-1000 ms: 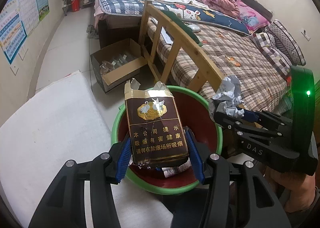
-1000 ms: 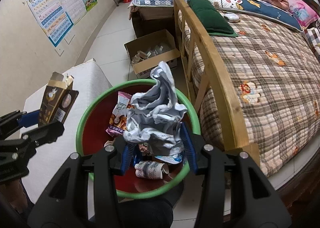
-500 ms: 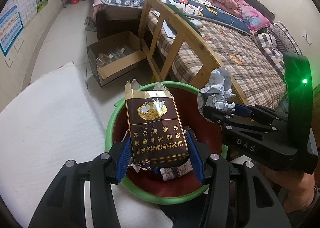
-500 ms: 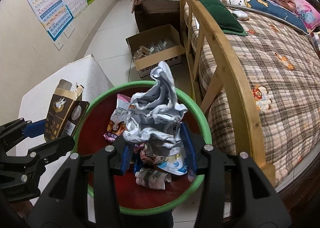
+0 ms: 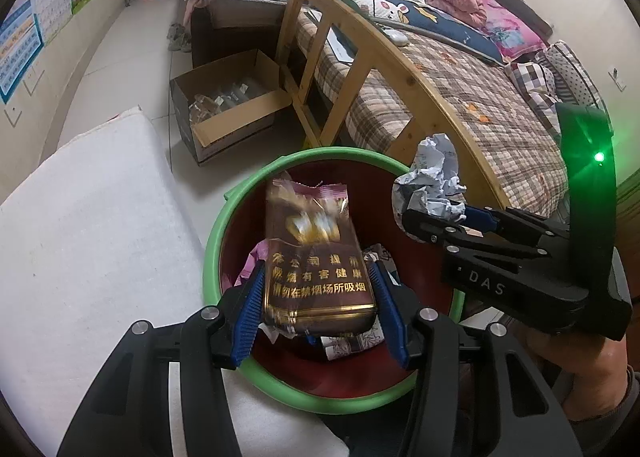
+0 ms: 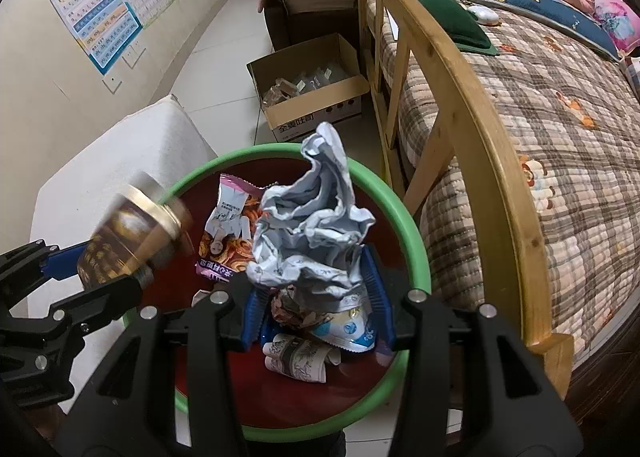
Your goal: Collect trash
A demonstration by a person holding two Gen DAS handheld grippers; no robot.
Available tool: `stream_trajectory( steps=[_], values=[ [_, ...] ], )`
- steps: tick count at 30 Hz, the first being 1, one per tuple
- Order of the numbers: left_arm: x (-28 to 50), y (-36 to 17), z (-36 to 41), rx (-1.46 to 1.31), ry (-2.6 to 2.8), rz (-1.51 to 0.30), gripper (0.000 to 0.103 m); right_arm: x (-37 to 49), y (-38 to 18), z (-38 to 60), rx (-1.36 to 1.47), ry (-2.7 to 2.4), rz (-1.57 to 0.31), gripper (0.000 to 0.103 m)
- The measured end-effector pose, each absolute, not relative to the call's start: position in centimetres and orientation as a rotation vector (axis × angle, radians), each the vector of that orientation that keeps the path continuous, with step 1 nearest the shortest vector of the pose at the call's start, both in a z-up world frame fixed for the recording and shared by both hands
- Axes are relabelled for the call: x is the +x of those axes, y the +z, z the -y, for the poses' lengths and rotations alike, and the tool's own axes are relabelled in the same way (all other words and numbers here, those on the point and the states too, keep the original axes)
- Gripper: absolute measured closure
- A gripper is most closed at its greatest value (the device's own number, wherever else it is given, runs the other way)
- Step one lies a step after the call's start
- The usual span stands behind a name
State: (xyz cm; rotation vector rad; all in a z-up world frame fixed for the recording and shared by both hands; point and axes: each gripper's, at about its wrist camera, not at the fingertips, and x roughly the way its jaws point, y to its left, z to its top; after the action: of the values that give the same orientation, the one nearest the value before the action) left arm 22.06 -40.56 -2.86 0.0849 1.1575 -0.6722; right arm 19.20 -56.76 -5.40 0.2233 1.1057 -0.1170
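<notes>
A red bin with a green rim (image 5: 224, 225) (image 6: 416, 241) stands on the floor and holds several wrappers. My left gripper (image 5: 318, 297) has opened over it. The brown cigarette pack (image 5: 316, 253) sits blurred between the spread blue pads, tipping into the bin; it also shows in the right wrist view (image 6: 132, 237). My right gripper (image 6: 312, 293) is shut on a crumpled grey-white paper ball (image 6: 312, 233) and holds it above the bin; the ball also shows in the left wrist view (image 5: 434, 181).
A wooden bed frame (image 6: 452, 69) with a plaid quilt stands right of the bin. An open cardboard box (image 5: 228, 113) sits on the floor behind it. A white padded surface (image 5: 88, 217) lies to the left.
My left gripper's jaws have spread and the cigarette pack has started dropping and tilting into the bin. Both grippers have shifted a little further over the bin.
</notes>
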Motion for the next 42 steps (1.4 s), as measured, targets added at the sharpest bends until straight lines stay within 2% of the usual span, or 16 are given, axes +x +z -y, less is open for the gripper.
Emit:
stream_trajectory(
  steps=[17, 20, 22, 23, 25, 27, 34, 37, 42],
  values=[
    [22.1, -2.2, 39.6, 0.065, -0.666, -1.143, 0.056, 19.2, -5.4, 55.9, 0.207, -0.1, -1.115, 0.058],
    [22.2, -2.1, 39.3, 0.054, -0.659, -1.138, 0.051, 19.2, -5.5, 55.6, 0.2, -0.101, -1.122, 0.057],
    [22.3, -1.9, 38.8, 0.043, -0.649, -1.13, 0.041, 19.1, -5.5, 55.5, 0.197, -0.104, -1.126, 0.049],
    [22.3, -1.8, 38.6, 0.038, -0.646, -1.126, 0.04, 19.1, -5.5, 55.4, 0.195, -0.105, -1.126, 0.047],
    [22.3, -1.6, 38.2, 0.033, -0.64, -1.121, 0.038, 19.0, -5.3, 55.2, 0.189, -0.107, -1.123, 0.03],
    [22.3, -1.5, 37.7, 0.028, -0.631, -1.121, 0.036, 18.9, -5.1, 55.0, 0.186, -0.107, -1.117, 0.024],
    [21.8, -0.5, 35.7, 0.004, -0.598, -1.099, 0.023, 17.8, -4.0, 54.0, 0.204, -0.114, -1.098, 0.011],
    [21.5, 0.0, 34.5, -0.002, -0.57, -1.083, 0.011, 17.1, -3.3, 53.2, 0.209, -0.117, -1.088, 0.007],
    [20.7, 1.3, 31.4, -0.032, -0.542, -1.073, 0.008, 15.7, -2.3, 51.0, 0.192, -0.116, -1.078, 0.005]
  ],
)
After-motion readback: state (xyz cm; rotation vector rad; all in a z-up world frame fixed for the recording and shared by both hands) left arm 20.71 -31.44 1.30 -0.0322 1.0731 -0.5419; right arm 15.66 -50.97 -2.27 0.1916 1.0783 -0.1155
